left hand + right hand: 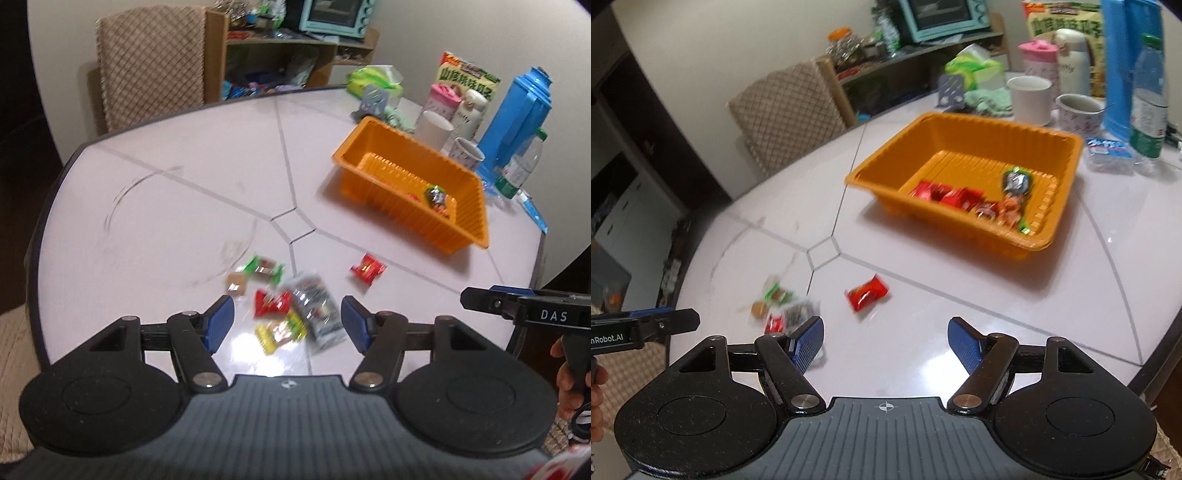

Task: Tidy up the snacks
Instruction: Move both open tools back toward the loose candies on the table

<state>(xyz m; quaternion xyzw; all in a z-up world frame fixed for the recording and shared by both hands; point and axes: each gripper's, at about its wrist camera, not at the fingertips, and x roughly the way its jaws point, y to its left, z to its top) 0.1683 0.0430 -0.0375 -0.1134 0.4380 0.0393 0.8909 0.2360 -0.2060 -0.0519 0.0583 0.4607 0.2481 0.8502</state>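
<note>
Both tools, left tool (287, 322) and right tool (885, 341), hang open and empty over loose snacks (291, 314), since the orange tray (882, 168) (partly filled) awaits them.

Small foil-wrapped snacks (284, 314) on the pale round table: motion-blurred, labels unreadable. Contents of the orange ribbed plastic tray (879, 177): smeared red wrappers. Blue plastic jug (1123, 66): top cut off by the frame edge.
</note>
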